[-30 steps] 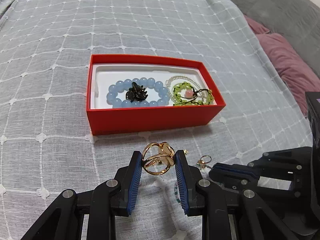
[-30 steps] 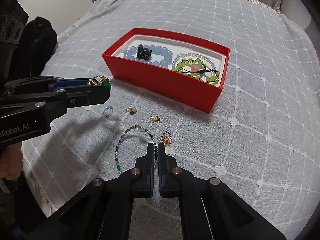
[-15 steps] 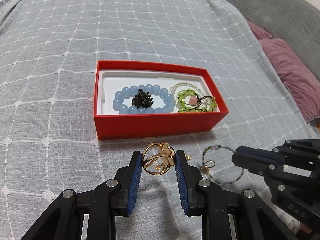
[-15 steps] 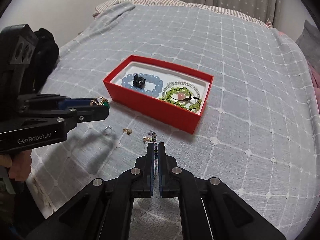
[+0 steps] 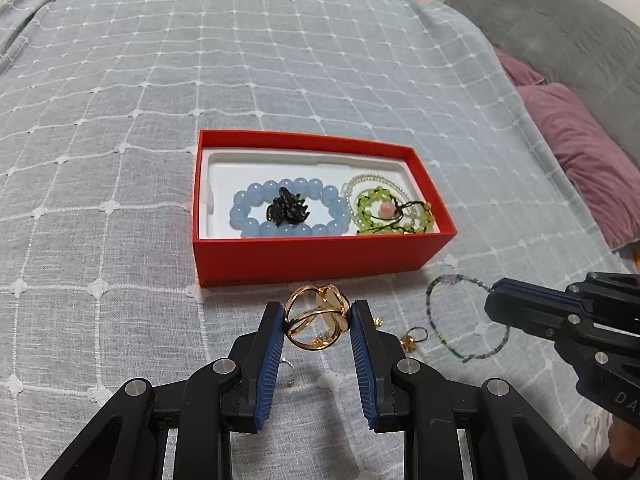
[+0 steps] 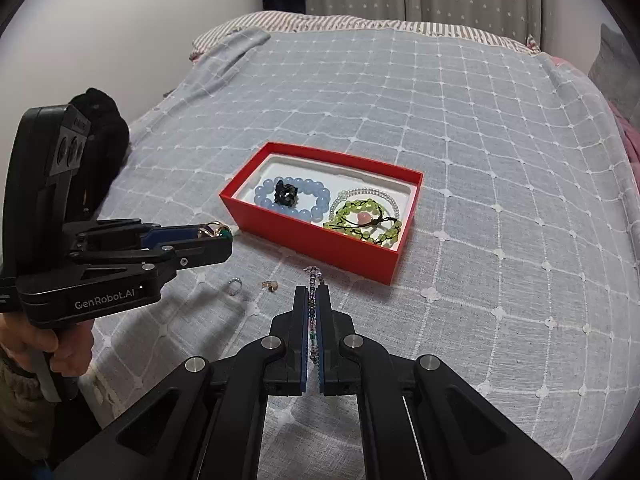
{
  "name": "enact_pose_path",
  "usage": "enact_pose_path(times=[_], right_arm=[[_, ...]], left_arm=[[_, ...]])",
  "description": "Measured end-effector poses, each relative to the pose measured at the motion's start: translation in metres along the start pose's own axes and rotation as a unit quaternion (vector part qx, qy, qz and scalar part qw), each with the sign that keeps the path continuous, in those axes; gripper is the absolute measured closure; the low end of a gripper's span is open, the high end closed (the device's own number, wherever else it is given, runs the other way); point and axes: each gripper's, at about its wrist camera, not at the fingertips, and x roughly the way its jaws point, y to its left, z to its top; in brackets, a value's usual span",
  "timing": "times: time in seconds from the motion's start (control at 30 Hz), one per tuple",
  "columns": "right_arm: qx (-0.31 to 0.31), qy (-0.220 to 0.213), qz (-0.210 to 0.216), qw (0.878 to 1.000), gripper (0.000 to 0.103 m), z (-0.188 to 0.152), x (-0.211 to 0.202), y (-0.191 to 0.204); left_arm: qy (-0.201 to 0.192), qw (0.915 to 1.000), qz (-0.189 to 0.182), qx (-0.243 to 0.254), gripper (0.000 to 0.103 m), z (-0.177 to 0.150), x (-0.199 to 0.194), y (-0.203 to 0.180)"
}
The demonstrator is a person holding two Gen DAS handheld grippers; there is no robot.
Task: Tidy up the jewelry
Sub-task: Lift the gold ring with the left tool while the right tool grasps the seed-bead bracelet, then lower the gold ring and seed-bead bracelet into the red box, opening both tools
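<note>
A red box (image 5: 320,258) (image 6: 304,232) sits on the grey checked bedspread. It holds a blue bead bracelet (image 5: 256,216) with a black piece (image 5: 288,210) inside it, and a green bead bracelet (image 5: 384,220). My left gripper (image 5: 318,320) is shut on a gold openwork ring (image 5: 316,320), just in front of the box's near wall. My right gripper (image 6: 314,296) is shut on a thin multicoloured bead bracelet (image 5: 464,316) (image 6: 314,320), which hangs from it to the right of the ring.
Small loose pieces lie on the cloth before the box: a gold earring (image 5: 412,338), a small ring (image 6: 235,285) and a gold bit (image 6: 272,286). A purple pillow (image 5: 580,152) and grey cushion (image 5: 560,32) lie right. A dark bundle (image 6: 100,128) lies left.
Both grippers have risen and drawn back from the box. My right gripper lifted the thin bead bracelet off the cloth. The gold ring stays clamped in the left.
</note>
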Motion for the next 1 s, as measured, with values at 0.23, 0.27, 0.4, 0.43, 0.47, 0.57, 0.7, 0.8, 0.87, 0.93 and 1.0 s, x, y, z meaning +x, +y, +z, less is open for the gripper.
enact_pose_path(times=[0.23,0.27,0.4,0.43,0.47,0.57,0.7,0.8,0.87,0.93,1.0], right_arm=[[0.008,-0.022,0.008,1.000,0.100,0.005,-0.011,-0.001],[0.010,-0.025,0.008,1.000,0.100,0.005,-0.013,-0.001],[0.017,-0.034,0.008,0.999,0.100,0.008,-0.017,-0.003],[0.017,-0.035,0.009,0.999,0.100,0.009,-0.017,-0.003],[0.017,-0.036,0.009,0.999,0.100,0.009,-0.018,-0.003],[0.014,-0.042,0.013,0.999,0.100,0.012,-0.019,0.001],[0.014,-0.054,0.019,0.998,0.100,0.020,-0.023,0.003],[0.019,-0.061,0.018,0.998,0.100,0.025,-0.022,0.002],[0.023,-0.061,0.020,0.998,0.100,0.029,-0.020,0.002],[0.023,-0.065,0.016,0.998,0.100,0.034,-0.019,0.001],[0.024,-0.070,0.013,0.997,0.100,0.039,-0.018,0.000]], left_arm=[[-0.023,0.9997,0.000,-0.004,0.075,0.007,-0.010,0.005],[-0.027,0.9996,-0.001,-0.009,0.075,0.009,-0.012,0.008],[-0.045,0.9986,-0.002,-0.027,0.075,0.016,-0.018,0.020],[-0.048,0.9984,-0.003,-0.028,0.075,0.017,-0.018,0.021],[-0.050,0.9983,-0.005,-0.030,0.075,0.018,-0.019,0.022],[-0.056,0.9978,-0.014,-0.032,0.075,0.023,-0.019,0.023],[-0.063,0.9973,-0.020,-0.031,0.075,0.029,-0.017,0.023],[-0.056,0.9968,-0.037,-0.042,0.075,0.033,-0.009,0.024],[-0.050,0.9962,-0.052,-0.050,0.075,0.037,-0.003,0.025],[-0.048,0.9955,-0.062,-0.053,0.075,0.040,0.002,0.024],[-0.045,0.9949,-0.071,-0.056,0.075,0.043,0.006,0.024]])
